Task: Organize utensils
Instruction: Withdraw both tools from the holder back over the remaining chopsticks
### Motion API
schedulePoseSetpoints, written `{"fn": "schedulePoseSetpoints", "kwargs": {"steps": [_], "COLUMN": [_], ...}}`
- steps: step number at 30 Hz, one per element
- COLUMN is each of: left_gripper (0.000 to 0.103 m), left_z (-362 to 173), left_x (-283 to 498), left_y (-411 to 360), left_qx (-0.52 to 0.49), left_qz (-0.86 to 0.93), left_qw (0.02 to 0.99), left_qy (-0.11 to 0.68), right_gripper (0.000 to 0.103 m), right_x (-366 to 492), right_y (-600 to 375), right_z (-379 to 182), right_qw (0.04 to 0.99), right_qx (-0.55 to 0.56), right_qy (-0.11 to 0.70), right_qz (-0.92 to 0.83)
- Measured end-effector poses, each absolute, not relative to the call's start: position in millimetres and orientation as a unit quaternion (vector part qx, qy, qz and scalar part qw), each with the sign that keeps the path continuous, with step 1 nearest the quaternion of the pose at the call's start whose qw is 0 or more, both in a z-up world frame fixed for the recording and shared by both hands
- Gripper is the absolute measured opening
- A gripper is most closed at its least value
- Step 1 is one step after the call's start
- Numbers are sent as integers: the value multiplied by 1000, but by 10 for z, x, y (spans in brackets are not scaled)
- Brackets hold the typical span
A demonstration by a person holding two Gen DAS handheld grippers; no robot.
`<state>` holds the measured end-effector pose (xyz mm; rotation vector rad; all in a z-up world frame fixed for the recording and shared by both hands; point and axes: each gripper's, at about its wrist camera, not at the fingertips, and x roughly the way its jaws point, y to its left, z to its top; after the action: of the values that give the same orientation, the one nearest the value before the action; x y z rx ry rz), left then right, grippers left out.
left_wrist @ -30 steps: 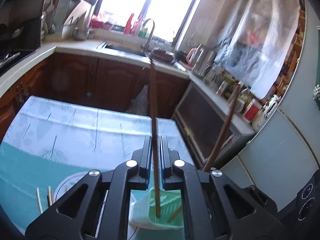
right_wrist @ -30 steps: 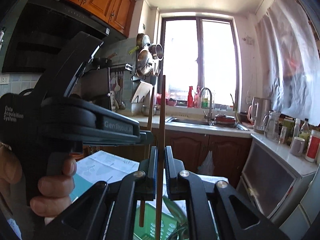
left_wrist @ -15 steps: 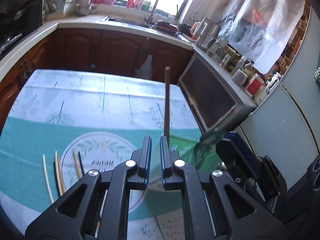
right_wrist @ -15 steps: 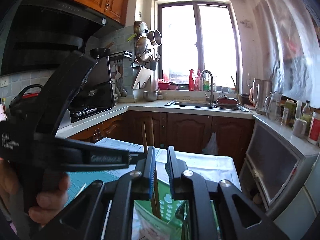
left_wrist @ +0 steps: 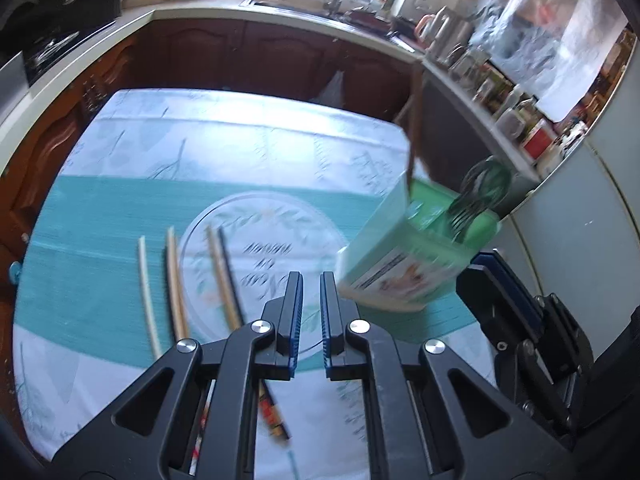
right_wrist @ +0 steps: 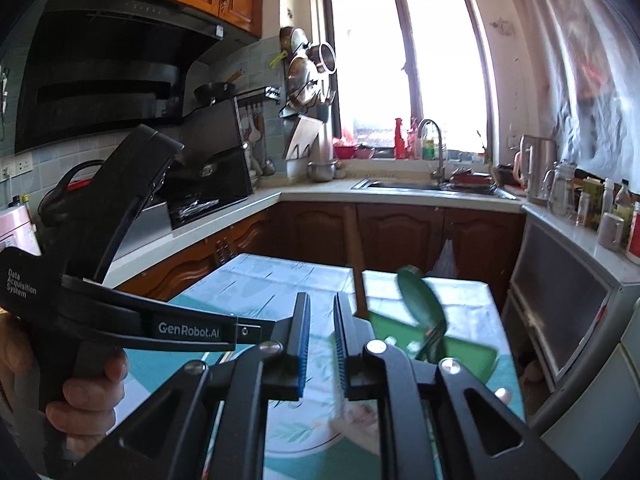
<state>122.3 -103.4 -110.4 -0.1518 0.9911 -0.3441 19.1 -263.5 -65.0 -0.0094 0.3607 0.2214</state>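
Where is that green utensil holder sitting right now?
In the left wrist view the green utensil holder stands on the table's right side, right of the loose chopsticks and just ahead of the right gripper.

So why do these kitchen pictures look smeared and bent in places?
Left wrist view: motion blur smears the chopsticks and green holder, and the fisheye lens bends the table edges. Right wrist view: sharper, but the window is blown out white and the spoon is blurred.

Glossy green plastic holder (left_wrist: 404,256); chopsticks (left_wrist: 174,280) seemingly wooden; smooth printed tablecloth (left_wrist: 120,208); matt black tongs (left_wrist: 308,292).
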Motion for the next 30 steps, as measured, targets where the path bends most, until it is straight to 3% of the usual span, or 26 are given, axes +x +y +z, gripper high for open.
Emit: {"fn": "schedulePoseSetpoints", "kwargs": {"steps": [20,30], "left_gripper": [5,5], "left_z": [-1844,-2074], "left_x": [1027,1085], "left_y": [105,235], "left_qx": [-69,-72], "left_qz": [-44,-52], "left_qw": [824,798], "left_qy": [560,596], "right_gripper": [12,12], "right_x": [43,180], "right_y": [-2187,-2034], "right_z": [-1150,-1320], "right_qw": [945,927], "right_qx": [7,8], "right_qy": [293,337], "right_qz": [147,163]}}
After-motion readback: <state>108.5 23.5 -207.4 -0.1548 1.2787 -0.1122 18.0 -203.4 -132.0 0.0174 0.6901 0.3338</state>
